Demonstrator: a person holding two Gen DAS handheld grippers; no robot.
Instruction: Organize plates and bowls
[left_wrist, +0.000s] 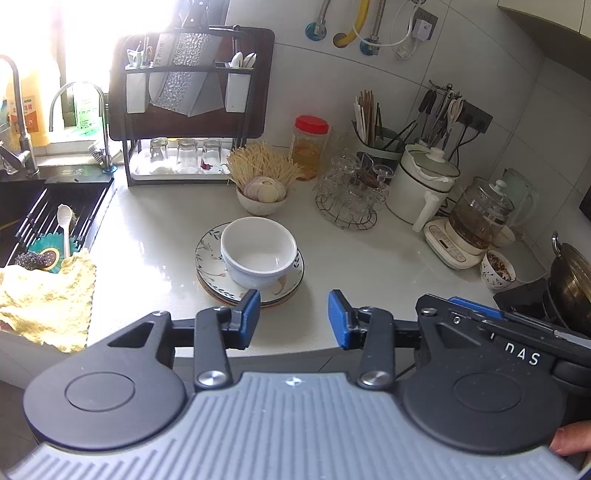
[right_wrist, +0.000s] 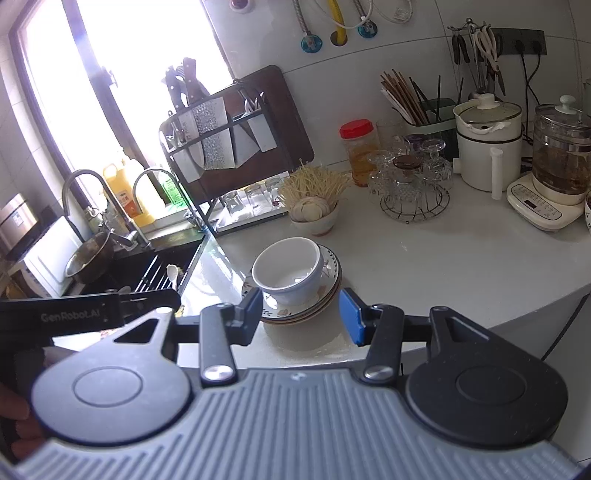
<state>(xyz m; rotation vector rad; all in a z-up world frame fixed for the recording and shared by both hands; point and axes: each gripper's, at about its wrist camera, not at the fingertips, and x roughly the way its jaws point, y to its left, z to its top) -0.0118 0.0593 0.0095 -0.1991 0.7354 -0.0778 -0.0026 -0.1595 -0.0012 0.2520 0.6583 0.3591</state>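
Because the white bowl (left_wrist: 258, 251) sits loose on top of a short stack of patterned plates (left_wrist: 210, 254), the whole pile behaves as several glazed ceramic pieces that can slide on one another rather than as one solid lump. It stands on the pale worktop (left_wrist: 369, 266), near its front edge, at about twelve o'clock from the left tongs (left_wrist: 293, 317) and at roughly eleven o'clock from the right tongs (right_wrist: 303, 314), with a smaller bowl of garlic (left_wrist: 261, 197) further back at twelve o'clock from the stack. Both pairs of tongs stand apart with nothing between their blue pads: the left pair hangs short of the stack's near rim, and the right pair sits close to that rim, though whether a pad touches it I cannot tell. I judge the bowl to be stiff, moderately heavy for its size, smooth and probably slippery, since the worktop around it shows a wet sheen. It would chip or break if dropped or knocked against the plates. The best hold looks to be its upright wall, pinched across the rim at the near side with one pad inside and one outside, lifted straight up so that it does not drag the top plate. Being thin and flat, the plates offer only their edges, so a pinch on the near rim, with the other tongs steadying the far side, seems safest.
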